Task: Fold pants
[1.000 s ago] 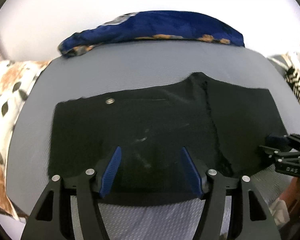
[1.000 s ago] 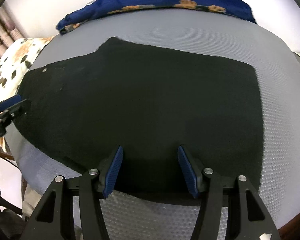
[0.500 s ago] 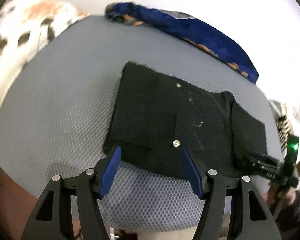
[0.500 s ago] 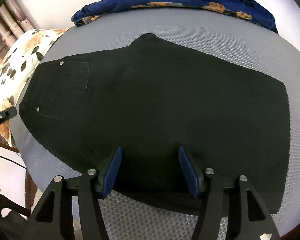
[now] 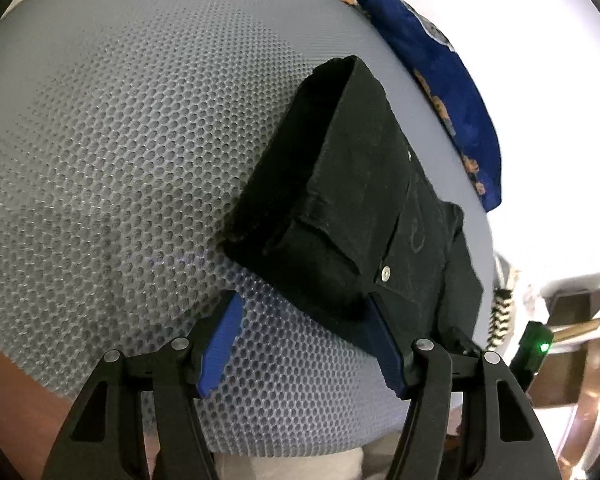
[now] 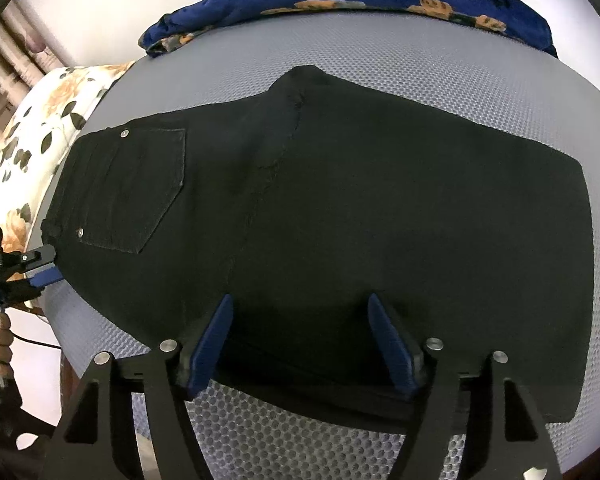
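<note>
Pants (image 5: 364, 208), black, fill the left wrist view at a slant on the grey honeycomb mat (image 5: 112, 152), waistband corner nearest the lens. Left gripper (image 5: 300, 338) has swung in close since half a second ago; its blue pads stand spread apart, the right one touching the waistband edge beside a silver rivet (image 5: 386, 274), nothing pinched. Blue floral blanket (image 5: 440, 64) lies behind. No readable writing here.

Over to the right wrist view: pants (image 6: 340, 208) lie flat across the mat (image 6: 460, 80), back pocket (image 6: 140, 196) at left, a little nearer than before. Right gripper (image 6: 300, 340) hovers with fingers parted over the near hem, gripping nothing. Left gripper (image 6: 44, 270) sits at the waistband corner.
</note>
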`<move>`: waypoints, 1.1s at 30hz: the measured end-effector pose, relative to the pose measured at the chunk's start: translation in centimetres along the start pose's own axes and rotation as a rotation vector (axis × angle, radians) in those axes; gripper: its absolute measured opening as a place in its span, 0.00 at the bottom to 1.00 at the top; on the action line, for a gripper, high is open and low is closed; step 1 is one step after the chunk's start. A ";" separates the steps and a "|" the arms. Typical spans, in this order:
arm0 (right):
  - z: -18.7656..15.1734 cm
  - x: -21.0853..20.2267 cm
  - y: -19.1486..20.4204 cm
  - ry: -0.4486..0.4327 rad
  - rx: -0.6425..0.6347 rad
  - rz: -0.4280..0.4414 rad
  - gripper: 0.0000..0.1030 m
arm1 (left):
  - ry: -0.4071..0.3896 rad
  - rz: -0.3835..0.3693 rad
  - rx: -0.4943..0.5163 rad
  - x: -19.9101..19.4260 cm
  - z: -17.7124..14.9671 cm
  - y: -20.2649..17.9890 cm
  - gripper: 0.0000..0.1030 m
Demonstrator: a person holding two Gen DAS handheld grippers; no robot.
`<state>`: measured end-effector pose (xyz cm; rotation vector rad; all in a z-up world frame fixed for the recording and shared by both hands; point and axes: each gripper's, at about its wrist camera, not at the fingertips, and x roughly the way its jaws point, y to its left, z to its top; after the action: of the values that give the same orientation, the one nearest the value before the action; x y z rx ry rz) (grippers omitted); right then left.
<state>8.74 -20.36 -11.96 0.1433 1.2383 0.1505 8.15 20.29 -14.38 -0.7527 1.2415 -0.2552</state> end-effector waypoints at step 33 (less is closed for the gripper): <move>-0.4 0.6 -0.1 -0.038 0.051 0.008 0.75 | -0.090 -0.068 0.272 1.7 3.5 -1.2 0.47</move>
<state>8.54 -20.36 -12.67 0.1943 1.2045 0.1230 12.18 19.77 -14.46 -0.5654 1.0709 -0.4319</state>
